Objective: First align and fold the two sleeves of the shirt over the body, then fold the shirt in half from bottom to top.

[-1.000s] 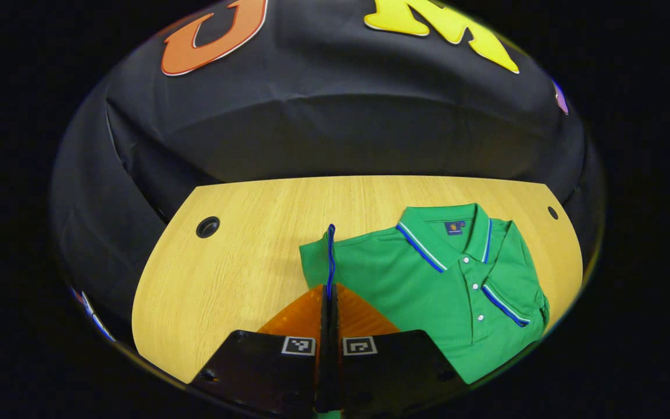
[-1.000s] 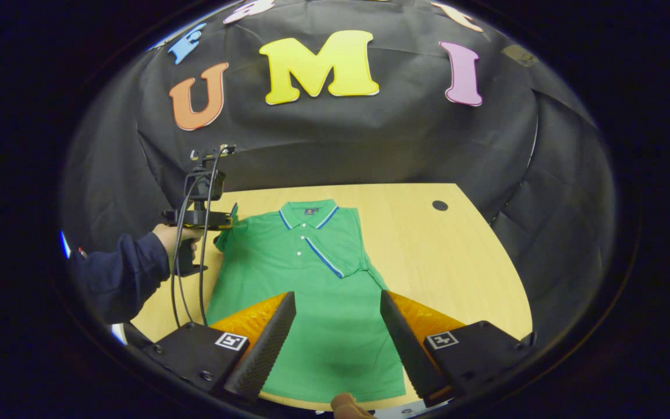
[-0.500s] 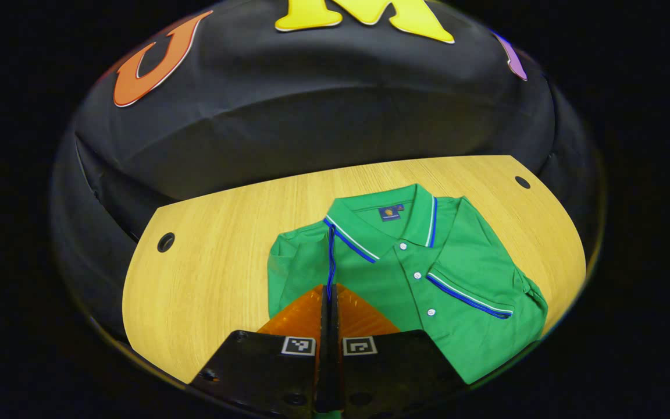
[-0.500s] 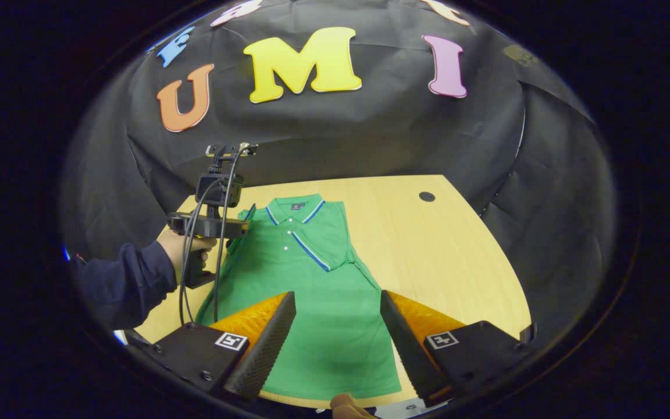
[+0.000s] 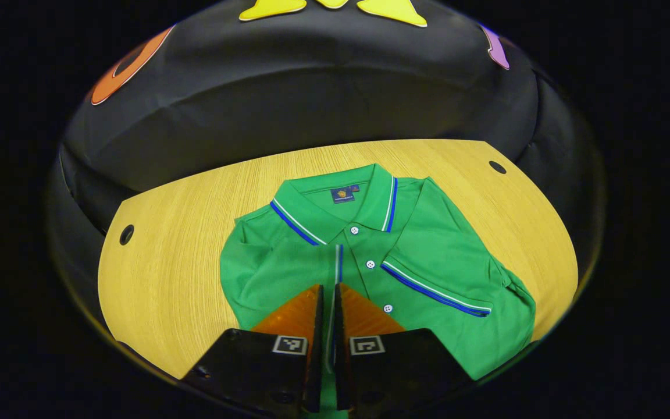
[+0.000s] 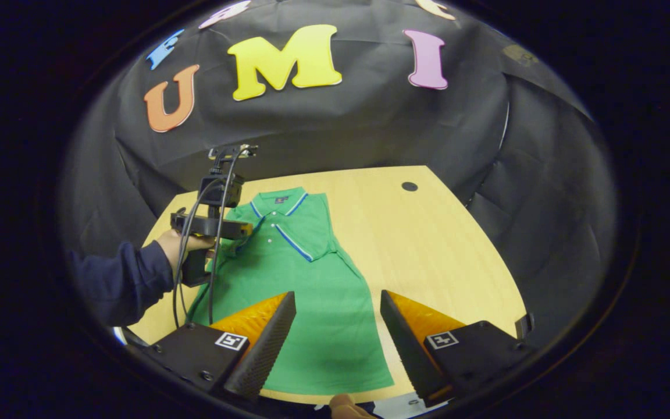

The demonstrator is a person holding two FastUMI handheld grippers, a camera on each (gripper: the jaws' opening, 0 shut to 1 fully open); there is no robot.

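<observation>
One sleeve [image 5: 437, 285] already folded across shirt [image 5: 370, 256] on table [image 5: 166, 279]. Other sleeve [image 5: 337, 273] pinched between left gripper [image 5: 328, 291] jaws, carried over body. Right gripper [image 6: 338, 317] wide above hem. Bottom-to-top fold remaining.

In the left gripper view, the left tongs [image 5: 328, 291] hide part of the shirt [image 5: 428, 244]; its hem is cut off at 5 o'clock. The collar label [image 5: 341, 195] is too small to read.
</observation>
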